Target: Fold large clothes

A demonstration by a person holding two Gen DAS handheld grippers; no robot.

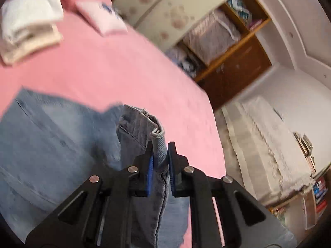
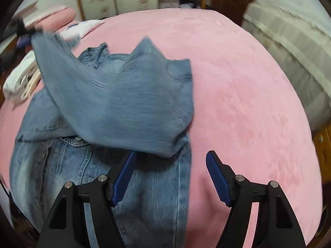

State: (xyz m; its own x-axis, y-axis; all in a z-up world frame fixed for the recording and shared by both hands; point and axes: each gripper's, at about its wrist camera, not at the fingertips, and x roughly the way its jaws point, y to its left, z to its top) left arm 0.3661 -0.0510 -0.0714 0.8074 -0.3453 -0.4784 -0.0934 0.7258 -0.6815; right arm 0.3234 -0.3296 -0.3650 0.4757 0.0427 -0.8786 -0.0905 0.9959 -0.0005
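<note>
Left hand-held gripper [image 1: 160, 161] clamped on denim jacket [image 1: 62, 140]

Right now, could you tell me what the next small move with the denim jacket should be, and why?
Probably carry the sleeve across: the left tool is shut on the sleeve's cuff, lifted off the denim jacket on the pink bed. Laying it over the body would make the next fold. The right tool hangs open, free to steady the jacket.

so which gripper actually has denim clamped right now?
The left gripper: its blue pads pinch a cuff of the denim jacket. The right gripper stands open above the jacket and pink bedcover, holding nothing.
</note>
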